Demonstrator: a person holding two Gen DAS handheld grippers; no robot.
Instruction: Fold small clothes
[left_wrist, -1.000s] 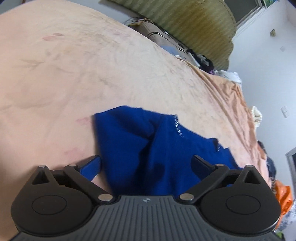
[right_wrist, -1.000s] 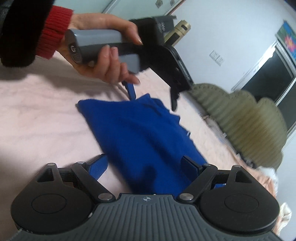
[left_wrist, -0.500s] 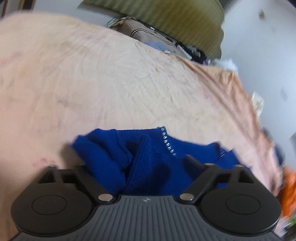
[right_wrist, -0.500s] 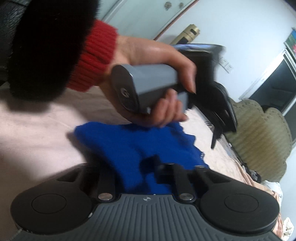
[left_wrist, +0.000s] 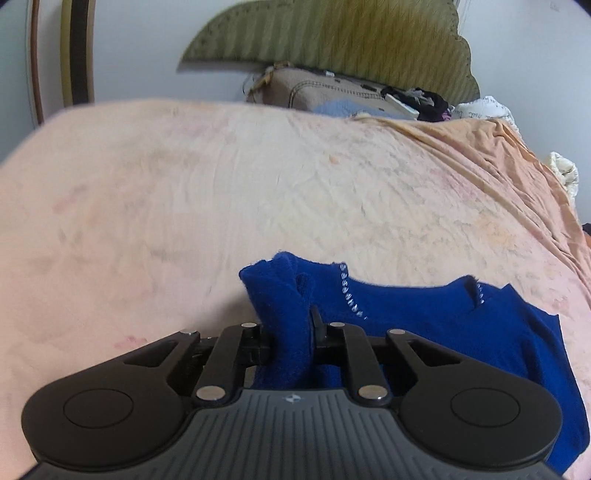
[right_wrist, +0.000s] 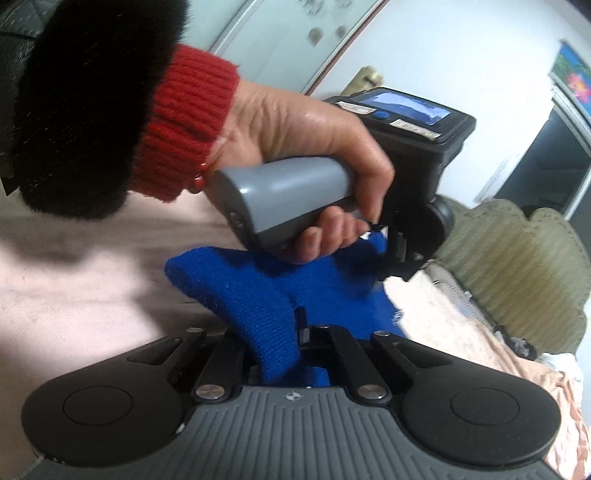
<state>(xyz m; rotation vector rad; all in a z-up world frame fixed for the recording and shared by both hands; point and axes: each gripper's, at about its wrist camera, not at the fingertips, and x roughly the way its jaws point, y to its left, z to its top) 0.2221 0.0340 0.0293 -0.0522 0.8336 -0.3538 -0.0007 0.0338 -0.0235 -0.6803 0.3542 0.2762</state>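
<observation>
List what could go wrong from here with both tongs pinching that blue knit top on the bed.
1. The left tongs, jaws closing, hold only a bunched fold of the blue knit top; it may slip out when lifted.
2. The right tongs pinch a thick corner, so layers could shift and the fold go crooked.
3. The beaded trim might snag.

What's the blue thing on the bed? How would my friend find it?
Look at the big bed with the peach sheet and the green headboard behind it. Near the front edge lies a small blue sweater, pinched in the grippers. It is the only deep blue thing on the sheet, and it has a row of tiny shiny beads along its neckline.
</observation>
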